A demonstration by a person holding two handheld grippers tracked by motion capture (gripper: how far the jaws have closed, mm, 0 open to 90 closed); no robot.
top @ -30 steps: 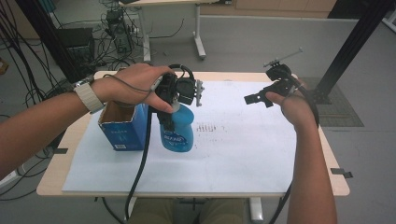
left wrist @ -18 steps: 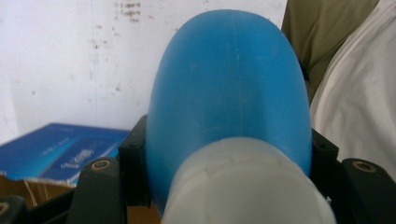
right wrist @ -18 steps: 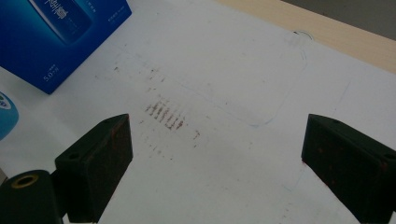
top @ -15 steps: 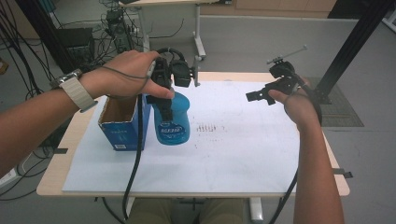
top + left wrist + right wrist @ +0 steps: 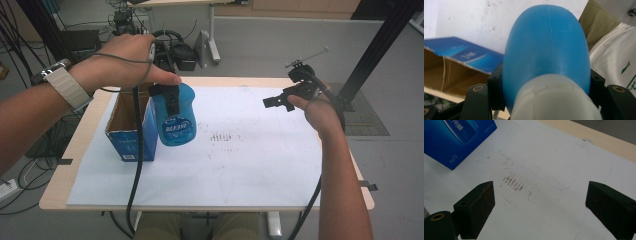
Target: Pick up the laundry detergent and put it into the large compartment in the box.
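Left gripper [image 5: 170, 97] clamped on blue bottle [image 5: 176, 116], jaws gripping both sides near white cap end [image 5: 554, 100]. Bottle hangs clear above white sheet [image 5: 240, 165], just beside open blue box [image 5: 129, 131], label facing person. Judgement: bottle out of box or about to go in; direction not determinable. Placement step remains. Right gripper [image 5: 280, 101] released, jaws spread wide, nothing between; hovers over sheet near far right edge, well apart from bottle and box.
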